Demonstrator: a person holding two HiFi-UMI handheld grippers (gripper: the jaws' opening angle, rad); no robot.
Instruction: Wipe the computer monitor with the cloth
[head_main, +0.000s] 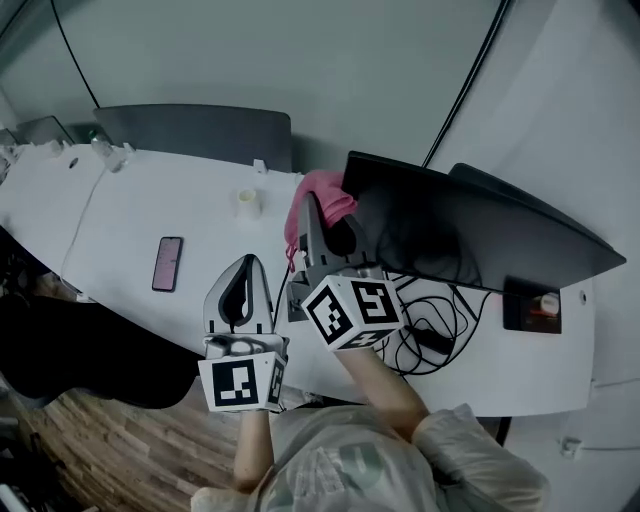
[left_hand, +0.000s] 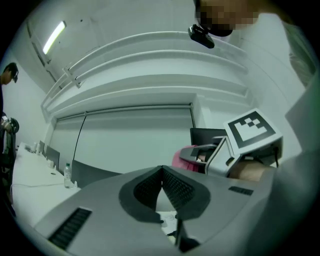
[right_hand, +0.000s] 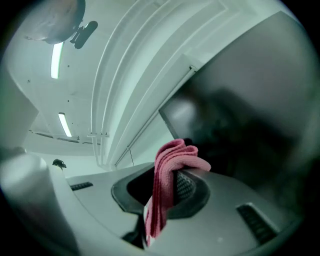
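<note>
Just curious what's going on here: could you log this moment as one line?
right gripper: shut on pink cloth | cloth by monitor edge | left gripper: shut, empty

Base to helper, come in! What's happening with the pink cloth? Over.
Right hand-held gripper shut on pink cloth, at left edge of monitor. Left hand-held gripper shut, empty. Nothing seen blocking it.

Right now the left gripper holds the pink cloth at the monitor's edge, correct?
No. The right gripper holds the pink cloth at the monitor's edge; the right gripper view shows its jaws clamped on it. The left gripper is shut, empty.
</note>
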